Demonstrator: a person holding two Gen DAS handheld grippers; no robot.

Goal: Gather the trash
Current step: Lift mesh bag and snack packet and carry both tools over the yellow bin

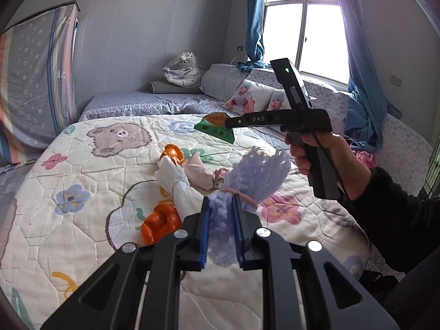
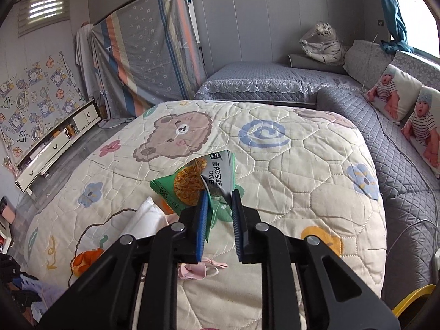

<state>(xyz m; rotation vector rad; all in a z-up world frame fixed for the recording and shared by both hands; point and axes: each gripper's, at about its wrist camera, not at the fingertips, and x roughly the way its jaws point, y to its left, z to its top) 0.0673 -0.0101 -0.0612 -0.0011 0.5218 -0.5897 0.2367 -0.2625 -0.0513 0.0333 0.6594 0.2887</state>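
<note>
Green snack wrapper (image 2: pixel 192 184) clamped in right hand-held gripper (image 2: pixel 218 220), long axis pointing forward-left; left hand-held gripper (image 1: pixel 221 228) clamps lilac bag (image 1: pixel 255 176).

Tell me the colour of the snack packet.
Green snack packet, orange noodle picture; clearest in right wrist view.

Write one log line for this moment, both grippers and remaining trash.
left gripper: shut on purple bundle | right gripper: shut on snack packet | on quilt: orange peel, tissue, pink mask
</note>
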